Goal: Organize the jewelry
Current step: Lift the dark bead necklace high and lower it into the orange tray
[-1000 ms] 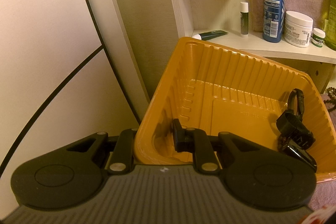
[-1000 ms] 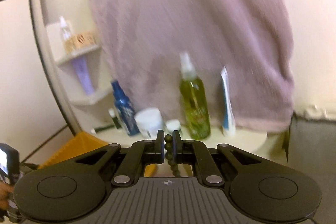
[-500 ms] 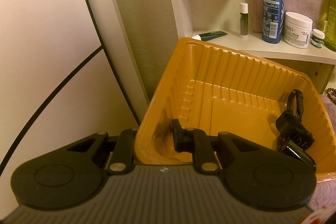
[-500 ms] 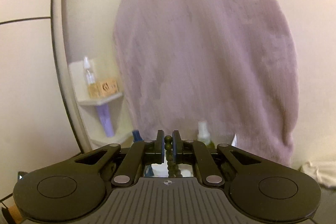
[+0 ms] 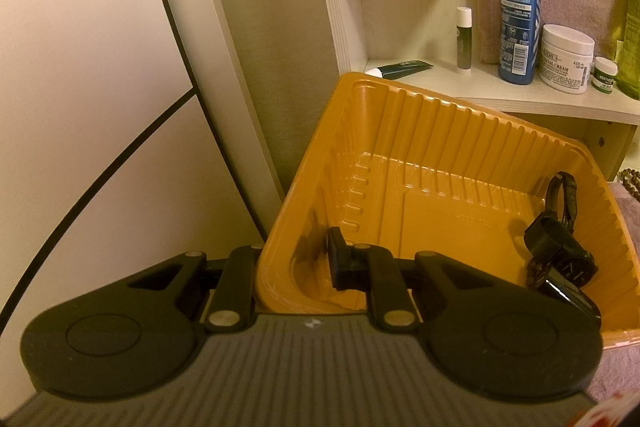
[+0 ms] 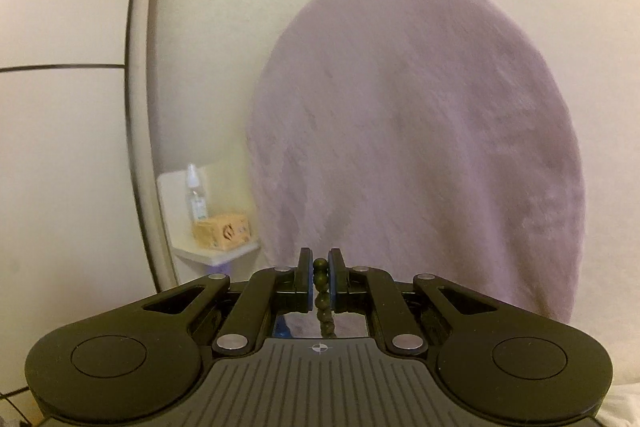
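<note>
In the left wrist view an orange ribbed plastic tray (image 5: 432, 131) is tilted up, and my left gripper (image 5: 296, 267) is shut on its near left wall, one finger inside and one outside. Two black wristwatches (image 5: 560, 259) lie against the tray's lower right wall. A bit of a brown bead string (image 5: 631, 179) shows past the tray's right rim. In the right wrist view my right gripper (image 6: 320, 277) is shut on a dark bead string (image 6: 321, 281), which hangs down between the pads. The gripper points level at a mauve towel (image 6: 420, 147).
A pale shelf unit (image 5: 480, 87) behind the tray holds a blue spray bottle (image 5: 519, 11), a white cream jar (image 5: 566, 58), a small jar, a lip-balm stick and a dark tube. A higher shelf (image 6: 218, 253) carries a dropper bottle and a tan box. A curved pale panel stands left.
The right gripper has risen with the bead string: the bottles on the shelf dropped out of its view and the towel's top came in. The left gripper and tray stayed put.
</note>
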